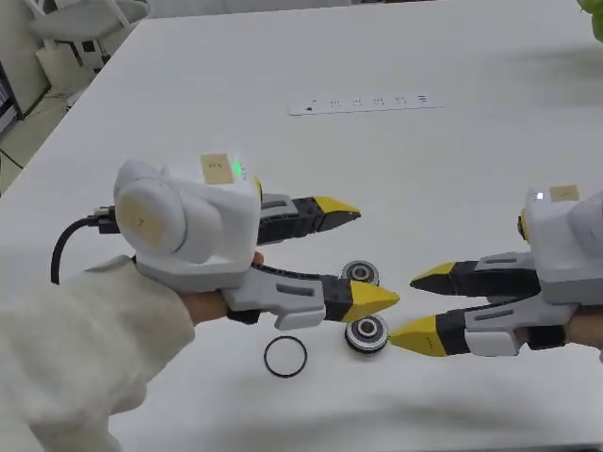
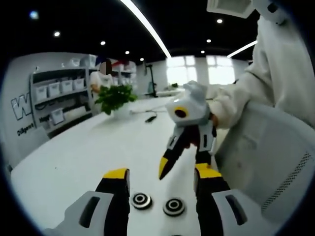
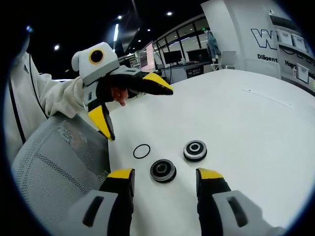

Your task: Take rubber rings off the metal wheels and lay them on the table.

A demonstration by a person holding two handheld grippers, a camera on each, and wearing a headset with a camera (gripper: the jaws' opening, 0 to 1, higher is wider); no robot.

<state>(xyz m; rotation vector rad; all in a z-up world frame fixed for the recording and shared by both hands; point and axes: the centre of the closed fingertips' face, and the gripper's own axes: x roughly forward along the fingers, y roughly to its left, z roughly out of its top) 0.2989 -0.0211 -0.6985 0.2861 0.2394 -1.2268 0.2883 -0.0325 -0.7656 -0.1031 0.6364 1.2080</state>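
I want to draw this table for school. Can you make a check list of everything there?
Surface: white table.
Job's things: two metal wheels standing apart; one rubber ring lying flat beside them.
Clutter: flat white strip, likely a power strip, at the far side.
Grippers: left gripper and right gripper both open, holding nothing.
Cables: black cable from the left gripper.
Surroundings: shelves, plant, mesh chair.

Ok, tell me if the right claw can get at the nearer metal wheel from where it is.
Probably yes. The right claw stands open, and the nearer metal wheel lies just ahead of its tips, with only bare table between. The left claw hangs close by, but not across that path.
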